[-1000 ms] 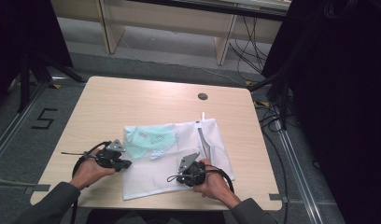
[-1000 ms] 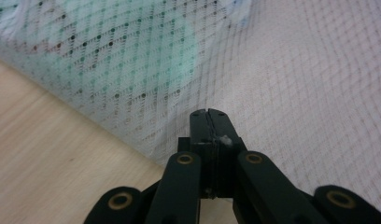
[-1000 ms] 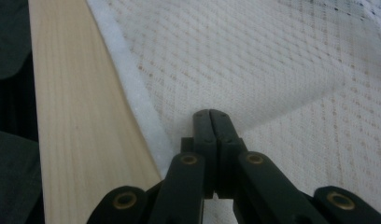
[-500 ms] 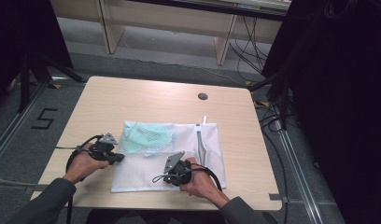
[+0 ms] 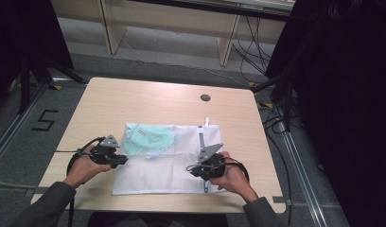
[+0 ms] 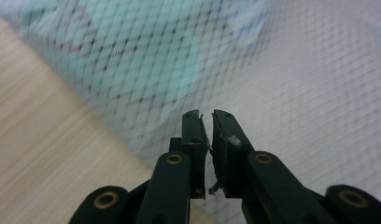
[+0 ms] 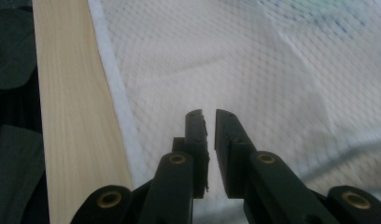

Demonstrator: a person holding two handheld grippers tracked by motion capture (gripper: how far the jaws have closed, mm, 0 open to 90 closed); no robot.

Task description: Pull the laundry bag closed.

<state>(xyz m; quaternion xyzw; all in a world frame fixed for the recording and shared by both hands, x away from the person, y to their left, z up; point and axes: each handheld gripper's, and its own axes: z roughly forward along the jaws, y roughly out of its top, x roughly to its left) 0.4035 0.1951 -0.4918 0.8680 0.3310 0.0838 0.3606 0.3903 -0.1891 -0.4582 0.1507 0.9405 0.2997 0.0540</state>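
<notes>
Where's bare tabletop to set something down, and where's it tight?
Free: the far strip of the table beyond the mesh bag, up to the round grommet, and the right margin past the zipper. Crowded: the near edge, with left gripper, right gripper.

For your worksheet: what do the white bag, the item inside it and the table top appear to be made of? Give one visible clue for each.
White bag: probably synthetic mesh fabric, matt; a fine diamond netting shows through it.
Mint-green item inside: seemingly soft cloth, crumpled; too blurred to be sure.
Table top: light wood or wood-look laminate, smooth; straight grain lines.
</notes>
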